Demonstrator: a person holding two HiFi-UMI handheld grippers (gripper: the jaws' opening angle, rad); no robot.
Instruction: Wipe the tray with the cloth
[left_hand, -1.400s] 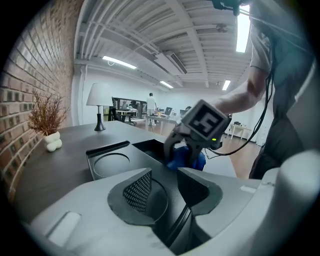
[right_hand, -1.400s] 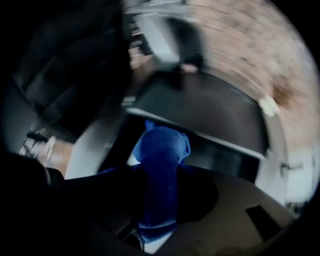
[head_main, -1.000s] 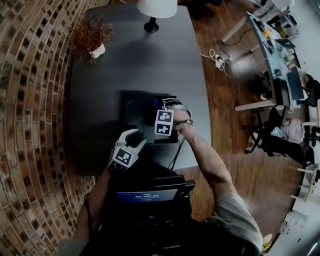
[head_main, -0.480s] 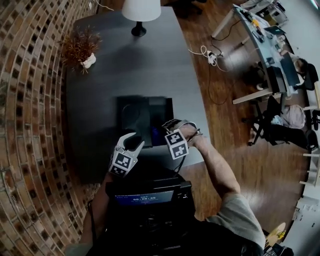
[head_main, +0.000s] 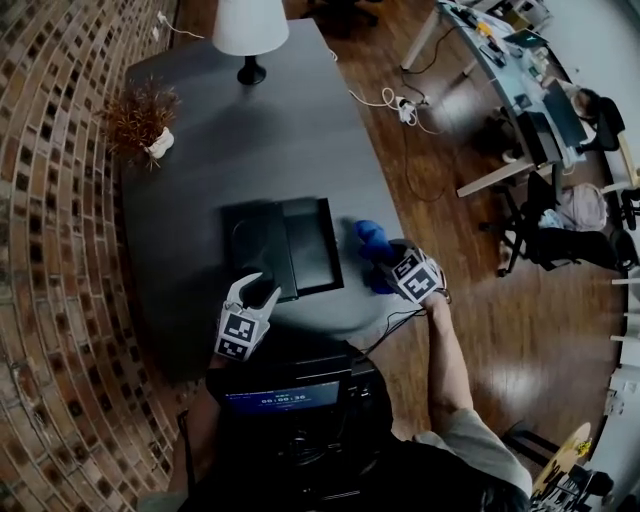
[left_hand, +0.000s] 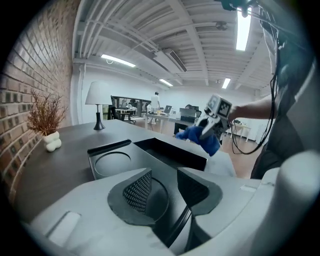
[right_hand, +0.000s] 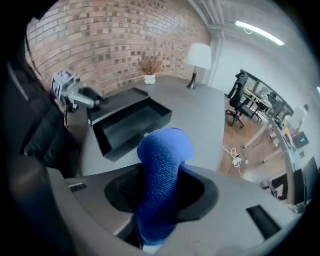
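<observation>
Dark table (head_main: 250, 140); black tray (head_main: 312, 245) at centre; my right tongs (head_main: 388, 262), jaws just eased wider, clench the blue cloth (head_main: 370, 238) at its three o'clock; soft, light, best pinched mid-bunch; left tongs (head_main: 260, 288) gape empty at seven.

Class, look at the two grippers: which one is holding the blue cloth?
The right gripper: the blue cloth is pinched between its jaws, off to the side of the tray. The left gripper's jaws stand apart with no cloth in them.

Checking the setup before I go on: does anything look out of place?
Nothing spilled or damaged. Only oddity: the blue cloth is bunched in the right gripper, beside the tray rather than in it.
</observation>
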